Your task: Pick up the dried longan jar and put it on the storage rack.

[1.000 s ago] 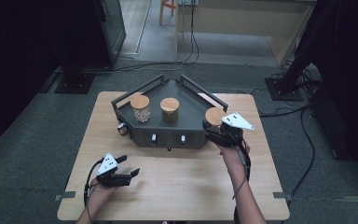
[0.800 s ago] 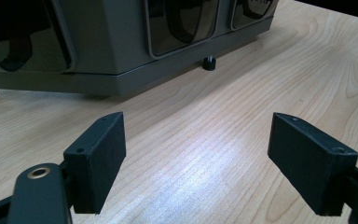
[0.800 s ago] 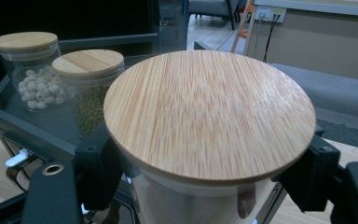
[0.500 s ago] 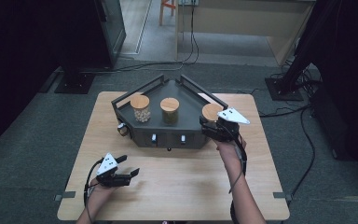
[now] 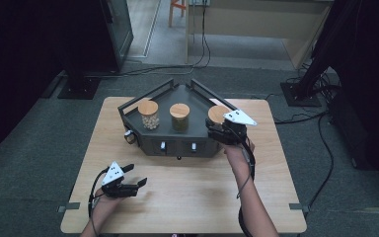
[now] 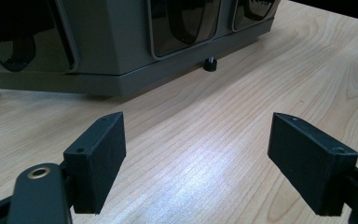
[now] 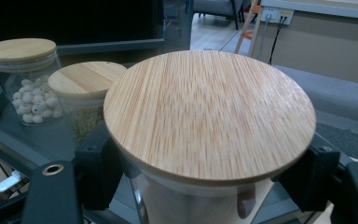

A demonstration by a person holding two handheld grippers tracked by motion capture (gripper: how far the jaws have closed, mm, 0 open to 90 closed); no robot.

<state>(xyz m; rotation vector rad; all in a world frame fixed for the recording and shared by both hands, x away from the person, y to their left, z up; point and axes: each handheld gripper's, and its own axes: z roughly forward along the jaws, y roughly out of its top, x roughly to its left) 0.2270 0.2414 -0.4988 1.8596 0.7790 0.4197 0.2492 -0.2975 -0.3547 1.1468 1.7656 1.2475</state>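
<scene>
Resting low over the wooden bench (image 5: 187, 192), near the person's edge and well in front of the dark tray (image 5: 177, 143), the left claw (image 5: 137, 177) is released, its two black jaws spread wide with only bare wood grain between them. From its own camera the tray's front wall (image 6: 121, 51) is cut off at the top, so whatever stands in it is hidden there. Farther on, at the tray's right end, the right claw (image 5: 216, 129) is grasping a glass jar with a round wooden lid (image 7: 209, 116); the lid covers most of the jar, and its contents cannot be made out. Beyond it on the tray stand two more lidded jars, the middle one (image 5: 179, 117) with greenish fill and the left one (image 5: 148, 114) with pale round pieces.
</scene>
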